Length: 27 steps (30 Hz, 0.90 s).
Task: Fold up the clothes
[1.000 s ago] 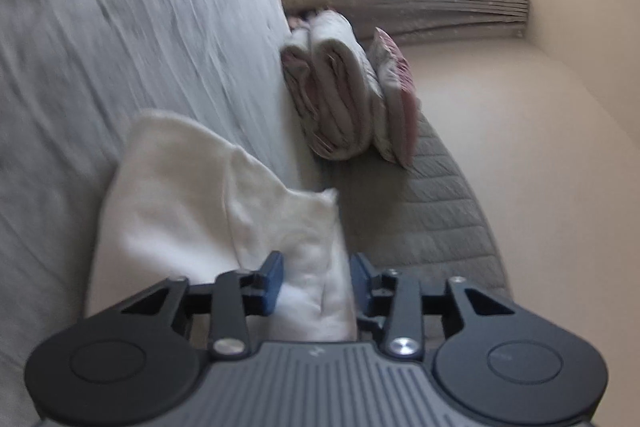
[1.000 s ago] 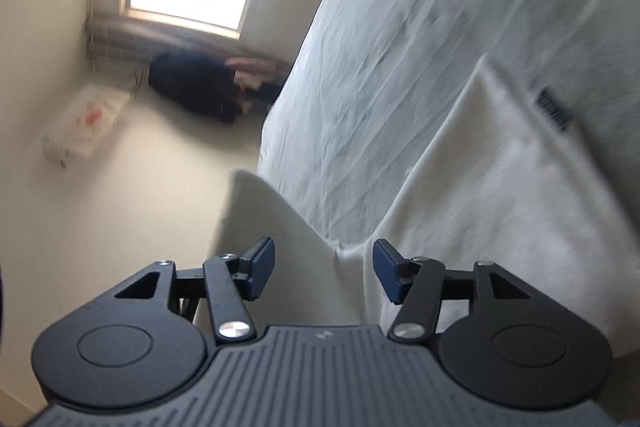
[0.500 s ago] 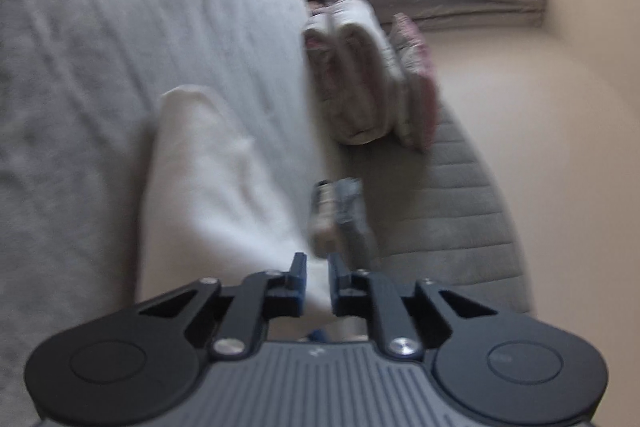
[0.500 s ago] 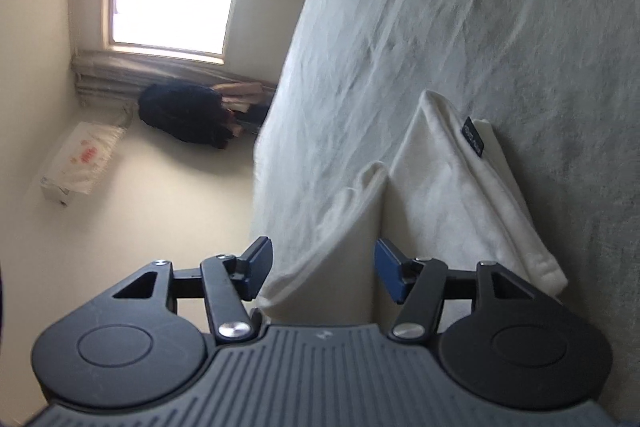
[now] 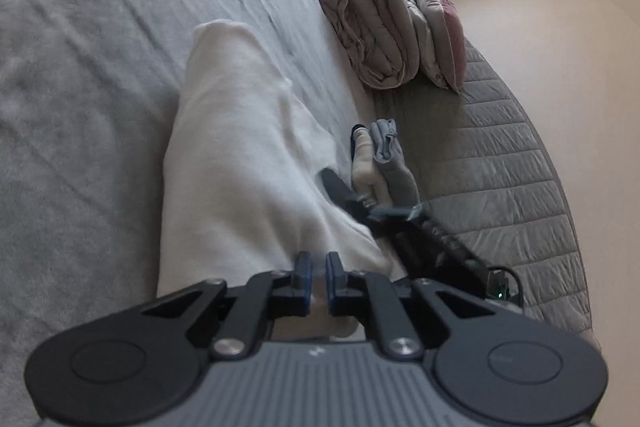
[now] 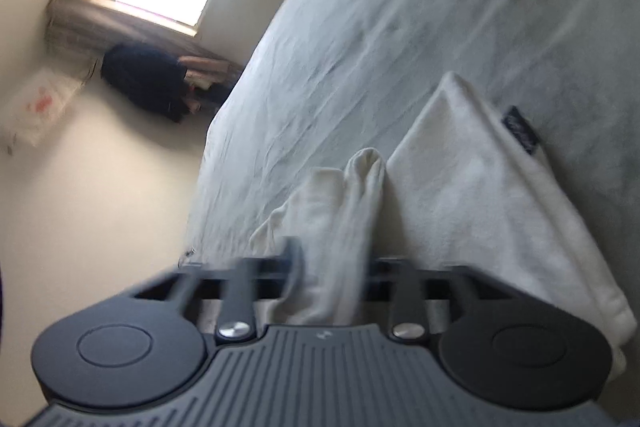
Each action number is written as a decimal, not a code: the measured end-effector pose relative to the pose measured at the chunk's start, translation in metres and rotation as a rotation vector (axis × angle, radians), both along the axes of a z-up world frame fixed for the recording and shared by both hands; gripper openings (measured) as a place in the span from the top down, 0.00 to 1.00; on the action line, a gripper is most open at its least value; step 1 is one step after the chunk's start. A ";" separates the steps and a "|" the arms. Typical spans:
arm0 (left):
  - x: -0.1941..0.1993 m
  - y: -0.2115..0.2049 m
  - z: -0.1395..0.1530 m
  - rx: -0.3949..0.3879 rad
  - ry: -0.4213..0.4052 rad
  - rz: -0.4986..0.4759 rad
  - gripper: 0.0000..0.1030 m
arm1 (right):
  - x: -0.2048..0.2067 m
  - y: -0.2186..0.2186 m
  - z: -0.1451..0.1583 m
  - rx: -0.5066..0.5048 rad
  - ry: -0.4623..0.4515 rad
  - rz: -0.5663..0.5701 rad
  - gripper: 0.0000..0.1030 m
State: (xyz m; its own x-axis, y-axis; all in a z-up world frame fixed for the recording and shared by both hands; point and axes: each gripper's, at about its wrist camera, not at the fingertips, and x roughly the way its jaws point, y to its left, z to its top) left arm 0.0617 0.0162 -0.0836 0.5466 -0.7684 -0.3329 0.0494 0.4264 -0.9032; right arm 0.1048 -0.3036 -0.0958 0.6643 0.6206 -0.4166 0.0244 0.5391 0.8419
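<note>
Jaws of left gripper (image 5: 319, 277) nearly closed on cream garment (image 5: 240, 163) (right's blurred, seemingly apart).

We see the garment (image 5: 240, 163) lying on the bed sheet (image 5: 100, 47), with the rolled bedding (image 5: 376, 27) beyond it to the right and a pillow (image 5: 440, 27) against that; the quilted cover (image 5: 500, 167) lies right of the garment, below the bedding

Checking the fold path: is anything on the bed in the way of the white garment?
Nothing visible. The white garment lies on bare sheet; the left claw already pinches its edge. The rolled duvet sits apart, toward the window.
</note>
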 end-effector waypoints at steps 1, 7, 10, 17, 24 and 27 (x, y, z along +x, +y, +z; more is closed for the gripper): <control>0.000 0.003 0.003 0.001 -0.015 0.004 0.92 | -0.003 0.000 0.001 -0.004 -0.017 -0.003 0.75; -0.001 0.018 0.028 0.078 -0.167 0.080 0.92 | -0.016 -0.010 0.030 0.009 -0.161 0.026 0.78; 0.002 0.018 0.032 0.146 -0.210 0.095 0.92 | -0.019 -0.023 0.033 0.010 -0.173 0.018 0.78; 0.000 -0.013 0.025 0.235 -0.227 -0.017 0.92 | -0.004 -0.048 0.012 -0.008 -0.117 -0.031 0.78; -0.004 -0.037 0.011 0.300 -0.227 -0.086 0.92 | -0.004 -0.062 -0.012 -0.050 0.006 -0.042 0.74; -0.003 -0.040 0.011 0.314 -0.233 -0.090 0.92 | -0.008 -0.060 0.002 -0.117 -0.020 -0.045 0.66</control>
